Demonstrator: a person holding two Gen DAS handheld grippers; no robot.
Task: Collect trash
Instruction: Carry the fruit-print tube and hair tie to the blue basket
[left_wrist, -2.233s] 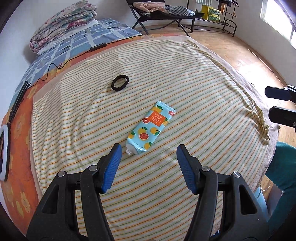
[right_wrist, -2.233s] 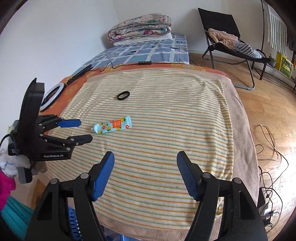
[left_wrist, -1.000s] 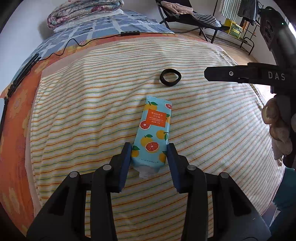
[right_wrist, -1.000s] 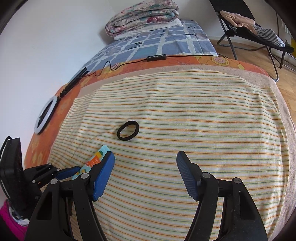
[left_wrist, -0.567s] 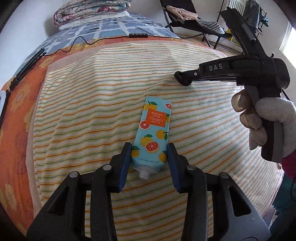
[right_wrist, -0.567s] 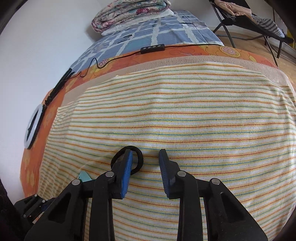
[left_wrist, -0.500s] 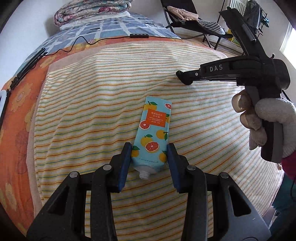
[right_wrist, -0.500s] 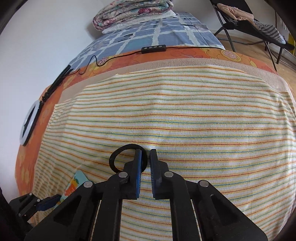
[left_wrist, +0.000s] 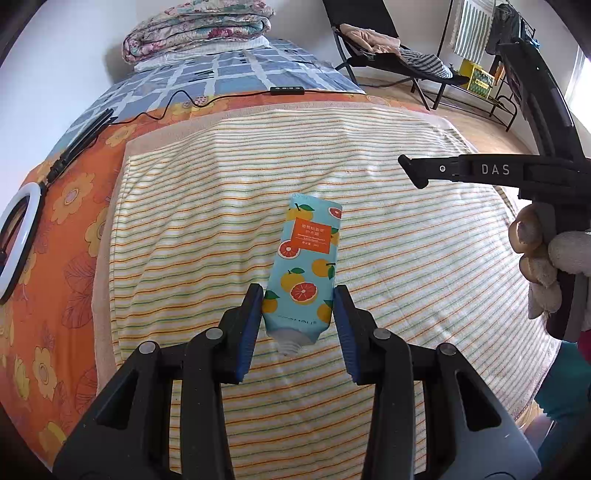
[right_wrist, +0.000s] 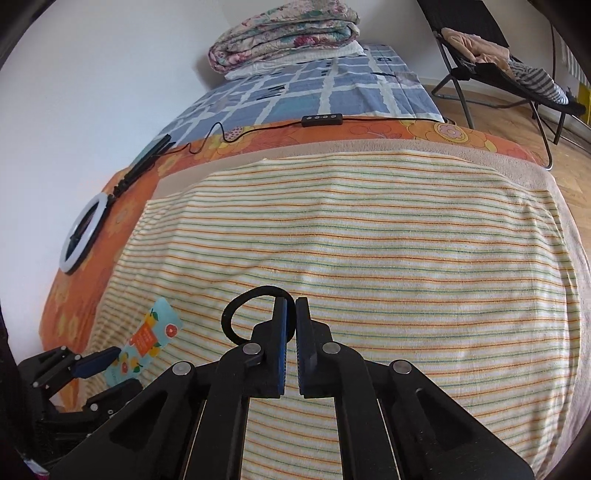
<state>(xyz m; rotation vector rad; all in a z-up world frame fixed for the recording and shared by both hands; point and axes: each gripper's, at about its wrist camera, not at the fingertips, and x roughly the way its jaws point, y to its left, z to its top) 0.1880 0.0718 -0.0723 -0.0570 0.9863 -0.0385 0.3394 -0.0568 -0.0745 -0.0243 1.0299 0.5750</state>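
The left gripper is clamped on the lower end of a light-blue tube printed with oranges and grapefruit slices, its blue pads pressing on both sides just above the capless white neck. The tube points away from the camera, and its shadow falls on the striped towel beneath, so it appears lifted clear of the cloth. The right gripper has its jaws pressed together on one side of a black hair tie; the rest of the loop bulges out to the left of the fingers, above the towel. In the right wrist view the tube shows at lower left, held by the other tool. In the left wrist view the right tool reaches in from the right edge, gripped by a hand in a fuzzy light glove. The towel is spread over an orange flowered sheet on a bed. On that sheet at the left lie a white ring light and its black cable with a small controller. A folded flowered quilt sits on the far end, and a black folding chair with clothes stands on the wooden floor.
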